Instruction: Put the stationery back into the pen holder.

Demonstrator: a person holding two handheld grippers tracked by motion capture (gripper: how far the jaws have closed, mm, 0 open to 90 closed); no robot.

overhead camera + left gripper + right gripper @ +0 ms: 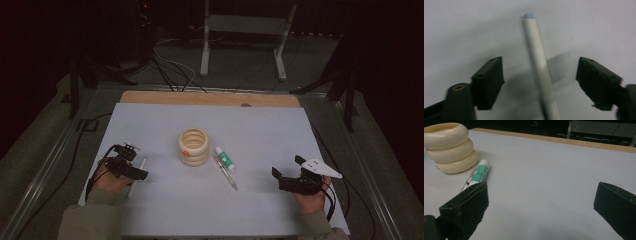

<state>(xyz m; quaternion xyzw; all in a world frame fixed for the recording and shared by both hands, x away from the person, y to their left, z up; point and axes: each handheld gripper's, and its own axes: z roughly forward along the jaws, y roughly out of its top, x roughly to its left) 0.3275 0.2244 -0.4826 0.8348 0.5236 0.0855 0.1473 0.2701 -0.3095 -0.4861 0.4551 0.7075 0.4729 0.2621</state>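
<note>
A white pen (536,47) with a pale blue tip lies on the white mat (260,130), and my left gripper (540,72) is over it with a jaw on each side. Neither pad touches the pen, so this gripper is open. In the high view the left gripper (136,162) sits at the mat's left with the pen (142,165) under it. My right gripper (287,167) rests at the mat's right, open (541,195) with nothing between its jaws.
A cream holder (194,146) shaped like three stacked rings stands mid-mat. Just right of it lie a green-and-white tube (224,157) and a slim clear pen (226,174). The right gripper view shows the holder (450,147) and tube (481,173) at far left. The table's wooden edge (210,98) runs along the back.
</note>
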